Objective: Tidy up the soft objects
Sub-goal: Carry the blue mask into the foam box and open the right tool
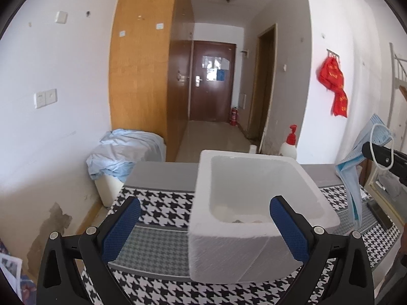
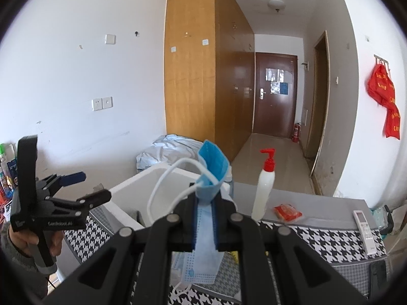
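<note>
Left wrist view: the left gripper (image 1: 204, 231) has its blue-padded fingers (image 1: 121, 228) spread wide, gripping nothing. It hangs over the near edge of the white rectangular foam box (image 1: 257, 218), which sits on the black-and-white houndstooth table cover (image 1: 162, 206). The right pad overlaps the box's near right corner; contact cannot be judged. The box looks nearly empty, with only a few small items at the bottom, too small to identify. At the right edge, the right gripper's black fingertip (image 1: 381, 156) holds the light blue pleated face mask (image 1: 352, 178) raised above the table, to the right of the box; its white ear loop drapes over the finger. A white pump bottle with a red top (image 1: 288, 145) stands behind the box.

Right wrist view: the right gripper (image 2: 205, 225) has its jaws pressed together on the mask, which sticks up above the fingers and hangs below them. The mask is in the air, just right of the foam box. The left gripper shows at the left, open, held in a hand (image 2: 33, 241). On the table right of the bottle lie a small red packet (image 2: 288, 211) and a white remote control (image 2: 366, 231).
</note>
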`<state>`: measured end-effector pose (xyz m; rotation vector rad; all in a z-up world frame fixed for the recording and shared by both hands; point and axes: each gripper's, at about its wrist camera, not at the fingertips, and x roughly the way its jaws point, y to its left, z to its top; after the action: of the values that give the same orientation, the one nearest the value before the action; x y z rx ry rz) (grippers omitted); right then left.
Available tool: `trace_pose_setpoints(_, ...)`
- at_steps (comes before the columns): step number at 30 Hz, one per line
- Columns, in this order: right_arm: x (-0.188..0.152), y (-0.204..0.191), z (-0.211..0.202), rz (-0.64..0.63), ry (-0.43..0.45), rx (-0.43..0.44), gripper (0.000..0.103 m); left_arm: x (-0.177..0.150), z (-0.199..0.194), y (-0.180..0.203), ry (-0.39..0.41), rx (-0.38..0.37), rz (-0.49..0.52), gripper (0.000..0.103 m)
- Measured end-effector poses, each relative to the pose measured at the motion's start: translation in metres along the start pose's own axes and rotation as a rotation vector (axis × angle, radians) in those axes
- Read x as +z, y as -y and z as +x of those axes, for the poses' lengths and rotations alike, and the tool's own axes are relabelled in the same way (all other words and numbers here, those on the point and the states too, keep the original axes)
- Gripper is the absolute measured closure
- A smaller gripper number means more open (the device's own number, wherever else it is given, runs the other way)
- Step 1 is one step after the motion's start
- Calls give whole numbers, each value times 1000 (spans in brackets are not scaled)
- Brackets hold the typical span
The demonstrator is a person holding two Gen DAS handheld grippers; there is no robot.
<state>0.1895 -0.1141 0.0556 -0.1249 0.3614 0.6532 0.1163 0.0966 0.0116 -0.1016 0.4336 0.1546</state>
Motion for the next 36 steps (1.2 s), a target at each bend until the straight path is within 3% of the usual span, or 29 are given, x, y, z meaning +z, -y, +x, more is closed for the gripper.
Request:
trace_pose_setpoints(28, 46, -35, 46, -21, 12, 17, 90, -47, -18, -31, -20, 68, -41, 1)
trace_pose_setpoints(36, 40, -51, 71, -65, -68, 35, 90, -52, -19, -40, -28, 64, -70, 1)
